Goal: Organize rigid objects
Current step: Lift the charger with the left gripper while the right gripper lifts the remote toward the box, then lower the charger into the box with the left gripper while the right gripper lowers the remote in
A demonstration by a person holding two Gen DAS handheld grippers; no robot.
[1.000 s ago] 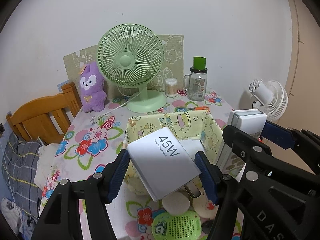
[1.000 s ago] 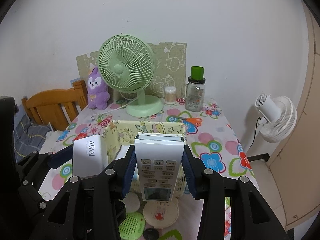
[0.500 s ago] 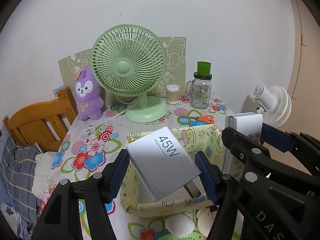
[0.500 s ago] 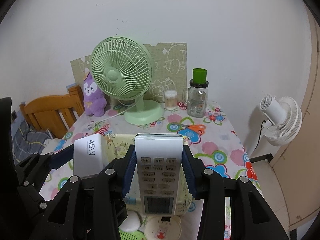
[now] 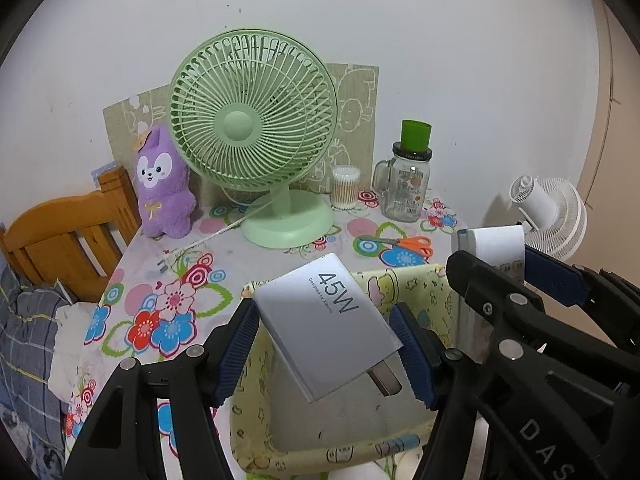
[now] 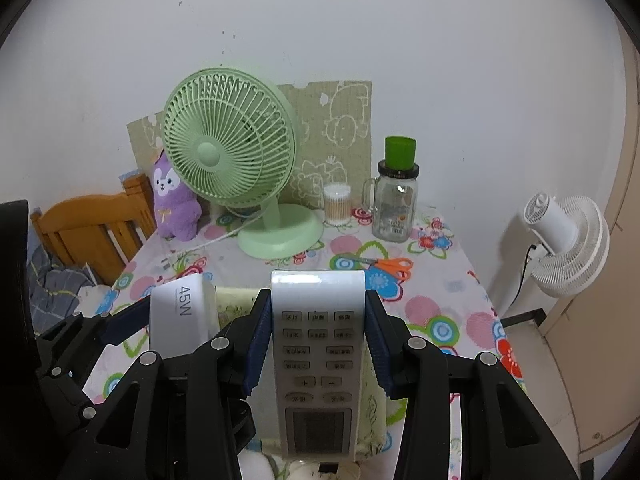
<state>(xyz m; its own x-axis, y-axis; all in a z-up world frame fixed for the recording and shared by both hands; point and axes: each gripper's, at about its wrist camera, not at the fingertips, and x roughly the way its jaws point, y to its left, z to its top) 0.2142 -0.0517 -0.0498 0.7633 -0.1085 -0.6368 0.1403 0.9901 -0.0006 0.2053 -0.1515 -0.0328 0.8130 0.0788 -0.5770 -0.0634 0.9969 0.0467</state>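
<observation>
Left tongs point(image 5: 326, 340): clamped on the white charger point(image 5: 328, 324), which we held tilted above the yellow cloth basket point(image 5: 256, 412).
Right tongs point(image 6: 316, 344): clamped on the remote point(image 6: 318, 344), poised over the same basket point(image 6: 376, 404).
Doing it well: we reckoned each piece should go low inside the walls before letting go, charger prongs clear of the rim.
Pose: both tongs pointed forward and downward, side by side, near each other.
</observation>
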